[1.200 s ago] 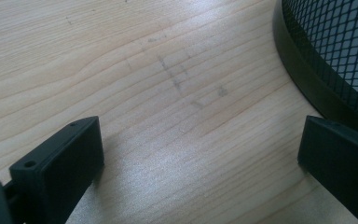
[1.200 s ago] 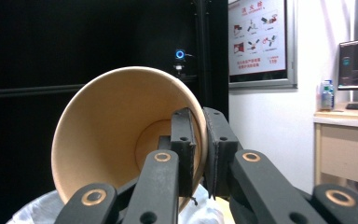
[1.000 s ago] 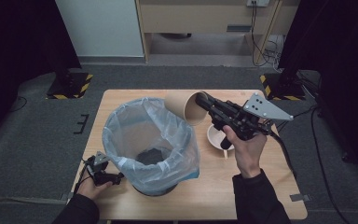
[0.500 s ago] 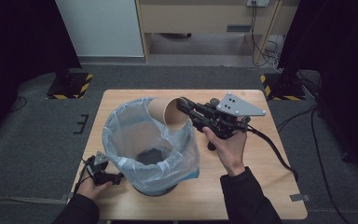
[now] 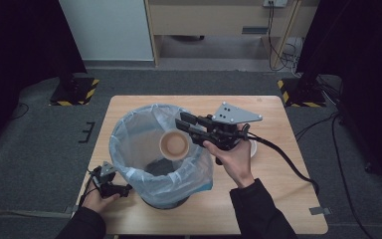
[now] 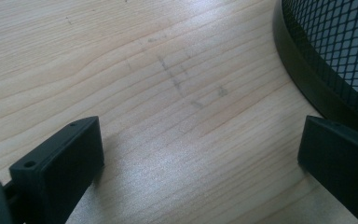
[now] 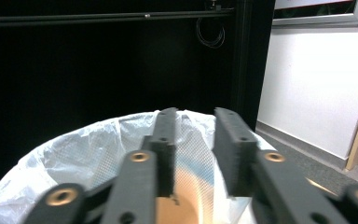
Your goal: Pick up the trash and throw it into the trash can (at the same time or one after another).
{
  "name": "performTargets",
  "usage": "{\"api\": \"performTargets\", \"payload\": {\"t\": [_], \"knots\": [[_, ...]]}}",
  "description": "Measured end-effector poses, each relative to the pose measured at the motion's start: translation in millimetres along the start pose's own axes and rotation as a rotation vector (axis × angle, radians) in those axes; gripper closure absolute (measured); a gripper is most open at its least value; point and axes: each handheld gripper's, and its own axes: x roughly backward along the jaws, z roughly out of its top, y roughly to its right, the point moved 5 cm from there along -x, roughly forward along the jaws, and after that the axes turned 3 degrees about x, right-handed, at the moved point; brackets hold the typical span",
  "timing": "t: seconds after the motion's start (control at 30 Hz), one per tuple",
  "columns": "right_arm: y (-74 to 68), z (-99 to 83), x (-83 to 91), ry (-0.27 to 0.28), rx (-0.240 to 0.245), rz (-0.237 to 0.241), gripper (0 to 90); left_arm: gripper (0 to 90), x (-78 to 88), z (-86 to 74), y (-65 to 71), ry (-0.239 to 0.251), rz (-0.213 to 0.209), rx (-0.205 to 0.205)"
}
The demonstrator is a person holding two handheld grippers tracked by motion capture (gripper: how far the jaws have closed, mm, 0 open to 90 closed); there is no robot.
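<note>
A wooden table (image 5: 288, 199) stands on grey carpet (image 5: 45, 149), its pale grain marked with a few faint dark scuffs (image 6: 182, 84). At 2 o'clock of the table's middle, part of a white bowl (image 5: 252, 147) rests on the wood. Beyond the far edge, at 12 o'clock, a white panel (image 5: 104, 30) stands beside a light wooden cabinet (image 5: 214, 20). 2 black stand feet with yellow-black hazard stripes (image 5: 74, 92) sit at 10 and 2 o'clock. Loose cables (image 5: 286, 50) hang at 1 o'clock. Black curtains (image 5: 363, 74) close both sides.
</note>
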Motion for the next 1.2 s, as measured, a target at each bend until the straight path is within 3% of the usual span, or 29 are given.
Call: {"api": "performTargets", "payload": {"t": [0.03, 0.13, 0.23, 0.3, 0.33, 0.37, 0.47, 0.5, 0.6, 0.7, 0.87, 0.97, 1.2], "knots": [[2.6, 2.7, 2.5, 0.008, 0.003, -0.01, 60.8, 0.0, -0.1, 0.1, 0.0, 0.002, 0.0, 0.001], [6.9, 6.2, 7.2, 0.026, 0.006, -0.031, 56.0, 0.0, -0.1, 0.0, 0.0, 0.002, 0.0, 0.0], [24.7, 14.0, 26.2, 0.075, 0.001, -0.104, 48.3, 0.0, -0.2, 0.0, 0.0, 0.002, 0.0, 0.0], [35.2, 15.5, 38.7, 0.09, -0.001, -0.153, 46.8, 0.0, -0.1, 0.0, 0.0, 0.001, 0.0, 0.0], [35.2, 15.5, 38.7, 0.09, -0.001, -0.153, 46.8, 0.0, -0.1, 0.0, 0.0, 0.001, 0.0, 0.0], [47.5, 14.8, 53.4, 0.101, -0.003, -0.203, 46.2, 0.0, 0.0, 0.0, 0.0, 0.0, -0.001, 0.001], [57.1, 12.0, 64.7, 0.1, -0.003, -0.24, 46.3, 0.0, -0.1, 0.1, 0.1, 0.001, -0.001, 0.001], [68.8, 5.4, 78.3, 0.104, -0.022, -0.284, 46.4, 0.0, 0.0, 0.1, 0.0, 0.0, 0.0, 0.0], [77.2, -3.3, 87.3, 0.098, -0.039, -0.313, 46.5, 0.0, 0.0, 0.1, 0.0, 0.0, -0.001, 0.001], [96.8, -29.3, 104.9, 0.073, -0.079, -0.374, 46.7, 0.0, 0.0, 0.1, 0.0, 0.0, -0.001, 0.0], [115.9, -54.0, 116.8, 0.062, -0.126, -0.428, 46.8, 0.0, -0.1, 0.1, 0.1, 0.002, 0.0, 0.001], [130.7, -73.9, 122.4, 0.009, -0.141, -0.473, 47.8, 0.0, -0.2, 0.1, 0.1, 0.002, 0.0, 0.001], [149.3, -103.2, 128.1, -0.044, -0.188, -0.525, 50.8, 0.0, -0.1, 0.1, 0.0, 0.001, -0.001, 0.0]]}}
